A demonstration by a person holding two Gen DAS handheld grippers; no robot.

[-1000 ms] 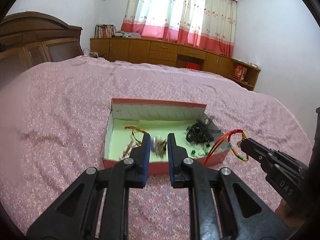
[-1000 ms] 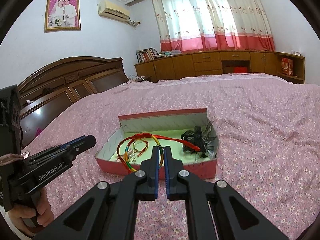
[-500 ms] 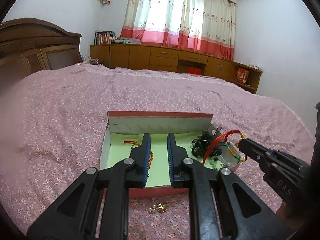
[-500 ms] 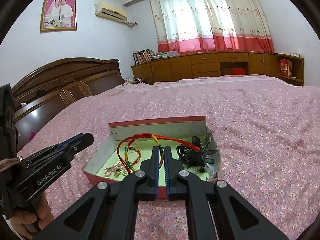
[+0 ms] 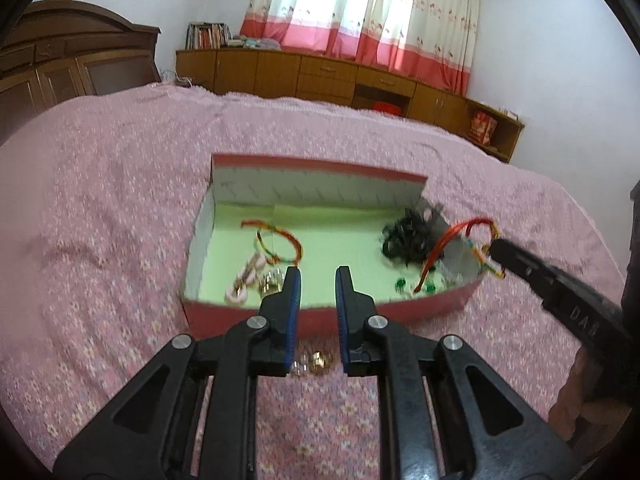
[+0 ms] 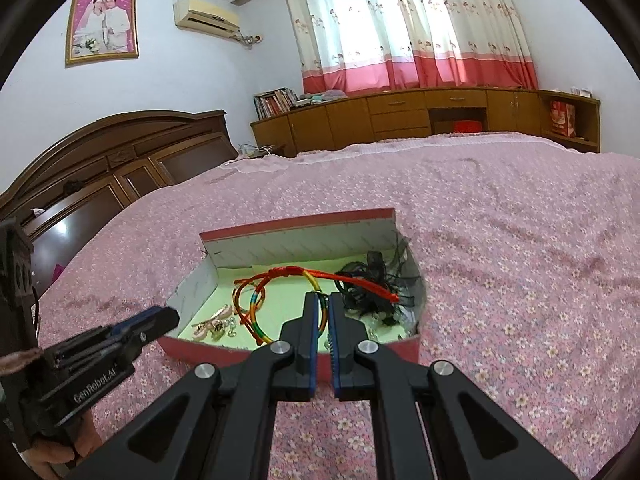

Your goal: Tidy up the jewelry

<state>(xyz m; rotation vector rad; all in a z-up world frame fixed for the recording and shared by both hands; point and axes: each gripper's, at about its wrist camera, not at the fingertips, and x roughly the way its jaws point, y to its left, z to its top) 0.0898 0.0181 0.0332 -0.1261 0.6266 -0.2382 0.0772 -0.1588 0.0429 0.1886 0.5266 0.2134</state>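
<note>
Pink flowered bedspread [image 5: 120, 240] carries a red box [image 5: 320, 316] with a green floor. Right gripper [image 6: 323, 304] is clenched on a rainbow cord bracelet [image 6: 256, 308], hanging over the box's right end. Left gripper [image 5: 317, 280] sits at the near wall, jaws slightly parted, nothing between them. Gold earrings [image 5: 316, 362] lie on the bedspread just outside that wall.

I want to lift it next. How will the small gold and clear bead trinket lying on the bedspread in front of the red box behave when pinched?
The small gold and clear bead trinket looks light and loosely linked, so it will probably dangle. Its rounded beads may slip or roll from the left hand-held gripper. The soft pink floral bedspread may give underneath.
</note>
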